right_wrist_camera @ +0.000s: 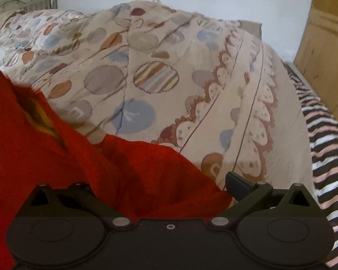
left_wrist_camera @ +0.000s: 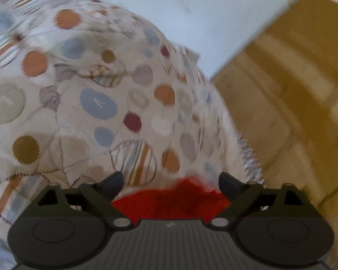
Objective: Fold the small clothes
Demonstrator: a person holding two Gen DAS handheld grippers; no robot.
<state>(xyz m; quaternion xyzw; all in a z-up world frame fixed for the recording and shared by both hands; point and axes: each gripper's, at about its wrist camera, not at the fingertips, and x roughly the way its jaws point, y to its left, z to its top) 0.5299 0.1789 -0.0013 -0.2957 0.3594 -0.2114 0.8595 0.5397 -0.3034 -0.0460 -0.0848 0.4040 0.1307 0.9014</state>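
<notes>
The soft red knitted garment (right_wrist_camera: 83,157) lies on the bed's patterned quilt (right_wrist_camera: 160,78), under both the left gripper (left_wrist_camera: 171,184) and right gripper (right_wrist_camera: 160,180), their fingers spread wide, gripping nothing, the right nearer its bulk.

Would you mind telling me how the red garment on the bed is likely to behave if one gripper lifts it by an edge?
The red garment would probably hang floppy: it already lies in soft folds and creases. It looks like light fabric, so it should lift easily. On the patterned bedspread it would likely drag and bunch rather than slide flat.
</notes>
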